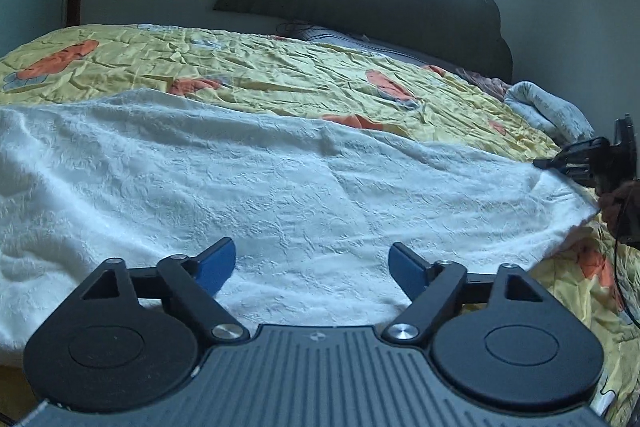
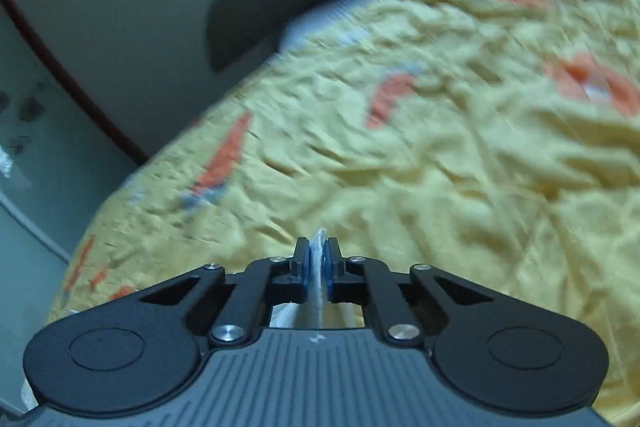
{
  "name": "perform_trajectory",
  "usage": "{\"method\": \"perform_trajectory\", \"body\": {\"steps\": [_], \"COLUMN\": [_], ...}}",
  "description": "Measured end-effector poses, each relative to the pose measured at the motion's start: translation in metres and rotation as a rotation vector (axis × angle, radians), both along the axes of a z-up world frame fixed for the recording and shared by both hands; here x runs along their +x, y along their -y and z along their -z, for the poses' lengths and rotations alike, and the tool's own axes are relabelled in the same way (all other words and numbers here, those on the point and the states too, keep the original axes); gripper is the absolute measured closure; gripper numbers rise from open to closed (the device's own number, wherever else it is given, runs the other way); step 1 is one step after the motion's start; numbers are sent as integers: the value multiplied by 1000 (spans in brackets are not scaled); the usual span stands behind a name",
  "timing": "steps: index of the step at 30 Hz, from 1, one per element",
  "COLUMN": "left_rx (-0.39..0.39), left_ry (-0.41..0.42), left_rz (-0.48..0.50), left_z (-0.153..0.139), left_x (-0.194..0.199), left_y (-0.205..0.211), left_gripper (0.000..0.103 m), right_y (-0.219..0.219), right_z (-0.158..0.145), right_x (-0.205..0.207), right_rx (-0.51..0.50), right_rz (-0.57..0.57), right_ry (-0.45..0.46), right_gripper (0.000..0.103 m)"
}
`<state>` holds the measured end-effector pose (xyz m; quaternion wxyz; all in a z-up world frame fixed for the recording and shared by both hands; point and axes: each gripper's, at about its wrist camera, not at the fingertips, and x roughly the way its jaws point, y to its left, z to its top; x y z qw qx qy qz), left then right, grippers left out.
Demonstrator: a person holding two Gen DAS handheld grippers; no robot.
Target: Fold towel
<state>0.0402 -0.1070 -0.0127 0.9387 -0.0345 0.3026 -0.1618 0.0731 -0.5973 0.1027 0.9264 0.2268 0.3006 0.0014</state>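
the yellow bedspread (image 1: 280,67) with its orange print is covering the bed ahead of both sets of fingers, and the white towel (image 1: 260,179) is lying spread across it, running out beyond your left gripper (image 1: 312,263) and off to both sides of it. you are holding that gripper over the towel's near edge with its blue pads (image 1: 218,265) standing wide apart and nothing between them, the cloth lying just under and in front of the fingertips.

your right gripper (image 2: 318,261) is clamping a thin white fold, seemingly the towel's corner, between its pads, which are pressed together on it; the left wrist view is showing it at the towel's far right corner (image 1: 560,163). its own view is blurred.

you seem to be taking hold of the towel's edge for a fold, one corner gripped and the other not yet. the next move is calling for you to lower the left fingers onto the near edge, close on a single layer, then lift both ends evenly.
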Motion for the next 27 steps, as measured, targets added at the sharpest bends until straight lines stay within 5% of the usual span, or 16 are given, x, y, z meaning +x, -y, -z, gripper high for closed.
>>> {"method": "perform_trajectory", "body": {"steps": [7, 10, 12, 13, 15, 18, 23, 27], "left_rx": [-15, -114, -172, -190, -215, -260, -117, -56], "left_ry": [-3, 28, 62, 77, 55, -52, -283, -329], "left_rz": [-28, -71, -111, -135, -176, -199, -149, -154], "left_z": [-16, -49, -71, -80, -95, -95, -70, -50], "left_x": [2, 9, 25, 36, 73, 136, 217, 235], "left_y": [-11, -38, -60, -71, -91, -116, -130, -137], "left_gripper": [17, 15, 15, 13, 12, 12, 25, 23], "right_y": [7, -13, -38, -54, -84, -123, -158, -160], "right_z": [-6, -24, -28, -28, -20, 2, 30, 35], "right_x": [-25, -56, -70, -74, -76, -71, -64, -64], "right_rx": [102, 94, 123, 149, 205, 317, 342, 356], "right_rz": [142, 159, 88, 33, -80, -210, -277, -273], "right_ry": [67, 188, 230, 233, 222, 163, 96, 111], "right_gripper": [86, 84, 64, 44, 26, 26, 26, 27]}}
